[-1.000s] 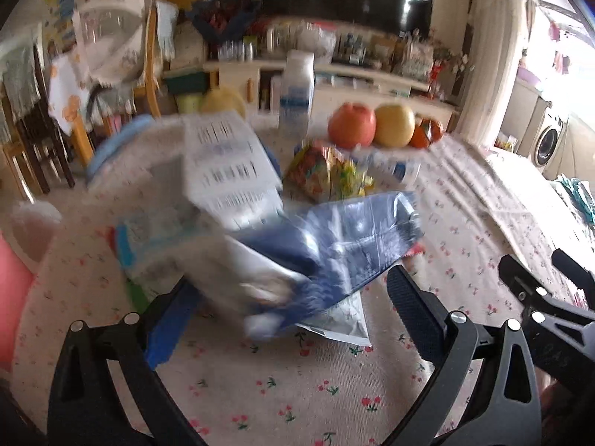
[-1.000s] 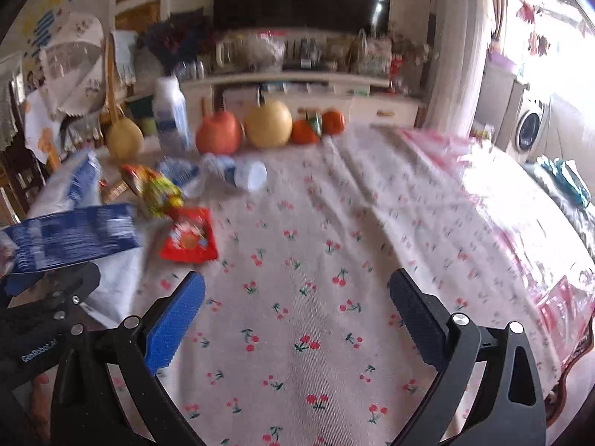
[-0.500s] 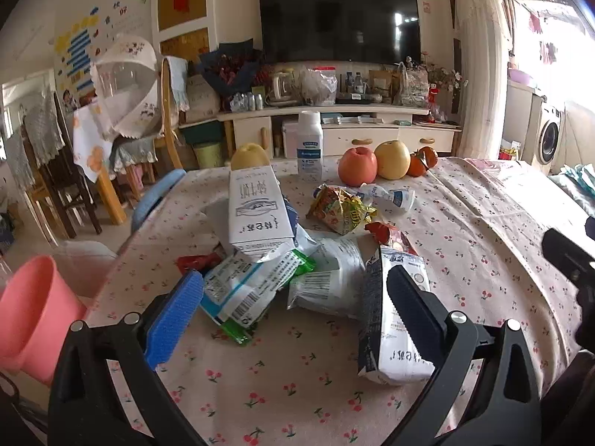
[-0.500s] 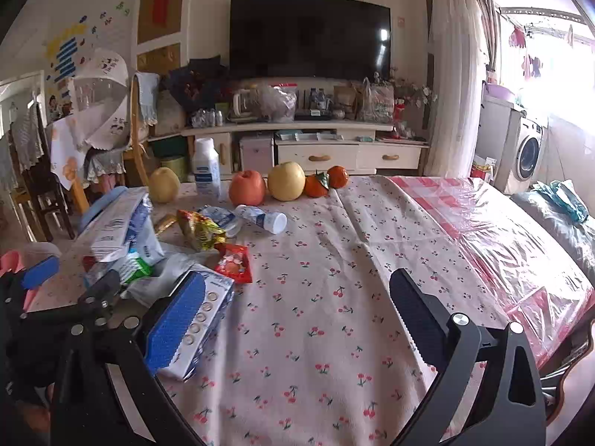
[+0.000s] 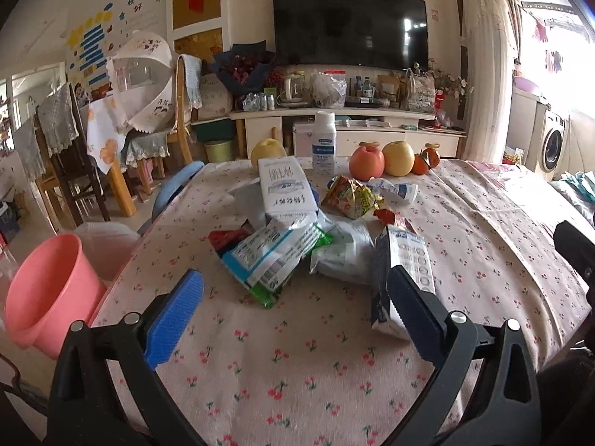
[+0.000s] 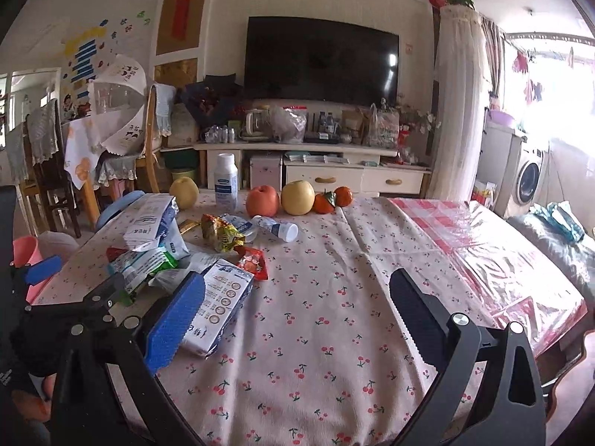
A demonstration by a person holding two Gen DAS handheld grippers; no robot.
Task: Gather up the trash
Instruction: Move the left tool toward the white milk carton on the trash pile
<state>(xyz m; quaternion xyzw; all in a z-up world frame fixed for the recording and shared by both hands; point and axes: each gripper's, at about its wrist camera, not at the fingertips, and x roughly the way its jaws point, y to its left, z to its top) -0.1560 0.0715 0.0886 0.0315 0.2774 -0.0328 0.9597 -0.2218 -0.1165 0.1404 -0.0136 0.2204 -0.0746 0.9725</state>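
A heap of trash lies on the cherry-print tablecloth (image 5: pixel 297 371): a white milk carton (image 5: pixel 284 189), a blue-green-white wrapper (image 5: pixel 271 254), a blue-and-white carton (image 5: pixel 405 260) lying flat, a crumpled yellow snack bag (image 5: pixel 351 197) and a red wrapper (image 6: pixel 253 262). The flat carton also shows in the right wrist view (image 6: pixel 219 297). My left gripper (image 5: pixel 293 319) is open and empty, held back above the near table edge, in front of the heap. My right gripper (image 6: pixel 293 319) is open and empty, to the right of the heap.
A pink bucket (image 5: pixel 48 290) stands off the table's left edge beside a white bag-lined bin (image 5: pixel 108 238). Apples, oranges (image 6: pixel 297 197), a white bottle (image 6: pixel 225 182) and a small lying bottle (image 6: pixel 277 226) sit at the far side. Chairs stand at the left.
A second ago the left gripper's view was filled with blurred packaging falling; the packages now lie in a heap on the cloth. Both grippers have pulled back and up, empty.
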